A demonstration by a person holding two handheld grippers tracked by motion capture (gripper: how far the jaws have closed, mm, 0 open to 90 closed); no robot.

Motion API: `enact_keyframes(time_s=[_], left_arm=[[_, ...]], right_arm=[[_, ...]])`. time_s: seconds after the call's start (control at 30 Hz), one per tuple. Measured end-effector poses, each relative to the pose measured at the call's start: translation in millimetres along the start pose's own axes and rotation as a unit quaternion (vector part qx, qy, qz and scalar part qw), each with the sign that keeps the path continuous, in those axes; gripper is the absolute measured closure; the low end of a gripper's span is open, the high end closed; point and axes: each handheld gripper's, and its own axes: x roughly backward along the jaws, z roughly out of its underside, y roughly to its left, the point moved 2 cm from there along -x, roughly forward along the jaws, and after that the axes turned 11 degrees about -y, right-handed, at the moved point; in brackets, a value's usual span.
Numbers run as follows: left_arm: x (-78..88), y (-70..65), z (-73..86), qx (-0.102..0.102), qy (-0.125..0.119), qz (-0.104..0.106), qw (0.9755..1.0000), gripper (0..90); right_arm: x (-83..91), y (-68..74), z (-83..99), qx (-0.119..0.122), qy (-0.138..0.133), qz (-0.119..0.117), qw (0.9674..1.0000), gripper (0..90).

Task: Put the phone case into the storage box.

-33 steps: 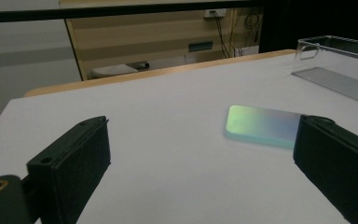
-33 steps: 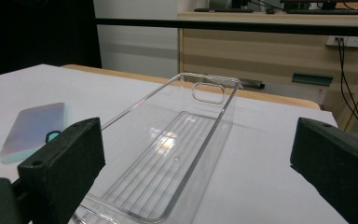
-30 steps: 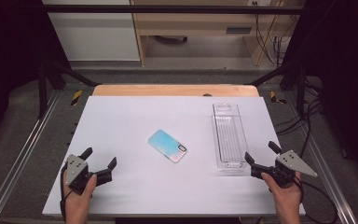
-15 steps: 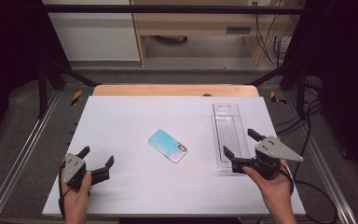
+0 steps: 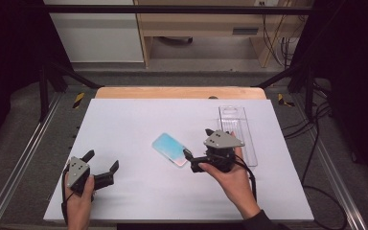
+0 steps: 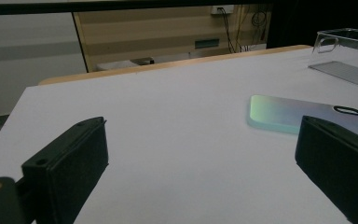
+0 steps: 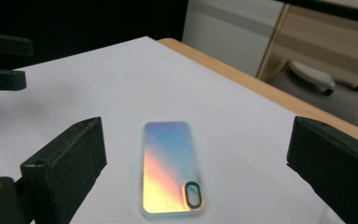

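From the high view we see the phone case [image 5: 171,149] lying flat near the middle of the table [image 5: 124,120], nothing lifted yet, so the work is barely begun: the approach is on, the grasp and whatever follows are left. Our right gripper [image 5: 194,160] sits just at the case's four o'clock corner, jaws spread wide, nothing between them. Our left gripper [image 5: 103,167] rests at the case's eight o'clock, well apart from it, jaws wide and empty too. The clear tray [image 5: 242,125] lies at the case's two o'clock, close behind our right hand [image 5: 230,177], so a swing back that way is tight; toward nine and twelve o'clock the sheet is bare and we have plenty of room. The table's near edge runs just below both hands. Over to the left gripper view: the case [image 6: 298,114] shows at two o'clock between the wide jaws, its camera cutout toward us, the tray [image 6: 347,51] beyond it, open sheet at twelve. Now the right gripper view: the case [image 7: 170,165] lies dead ahead, at twelve o'clock between the spread jaws, untouched by either, cutout nearest us. The far wooden edge [image 7: 261,88] runs at one o'clock, well clear, and we judge a straight run-in is open.
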Motion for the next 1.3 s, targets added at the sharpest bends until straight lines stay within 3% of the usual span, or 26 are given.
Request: enact_keyframes(time_s=[0.13, 0.37, 0.67, 0.87, 1.13, 1.3], left_arm=[[-0.9, -1.0, -0.1, -0.001, 0.000, 0.003, 1.0000, 2.1], [-0.2, -0.8, 0.3, 0.001, -0.002, 0.005, 1.0000, 2.1], [-1.3, 0.5, 0.0, 0.005, -0.004, 0.008, 1.0000, 2.1], [-0.8, 0.2, 0.0, 0.006, -0.005, 0.006, 0.9999, 2.1], [-2.8, -0.7, 0.6, 0.003, -0.002, 0.004, 1.0000, 2.3], [-3.1, -2.5, 0.5, 0.001, -0.002, 0.008, 1.0000, 2.4]], right_arm=[[-21.2, 6.5, 8.2, -0.010, 0.020, -0.019, 0.9996, 4.7], [-40.2, 13.4, 16.9, -0.021, 0.041, -0.037, 0.9982, 4.7], [-60.1, 15.8, 33.8, -0.038, 0.070, -0.036, 0.9961, 5.4], [-73.5, 16.2, 45.1, -0.020, 0.097, -0.028, 0.9947, 6.0], [-83.3, 10.6, 56.4, -0.040, 0.140, -0.036, 0.9887, 6.1], [-86.5, 11.3, 62.9, -0.032, 0.168, -0.044, 0.9843, 6.1]])
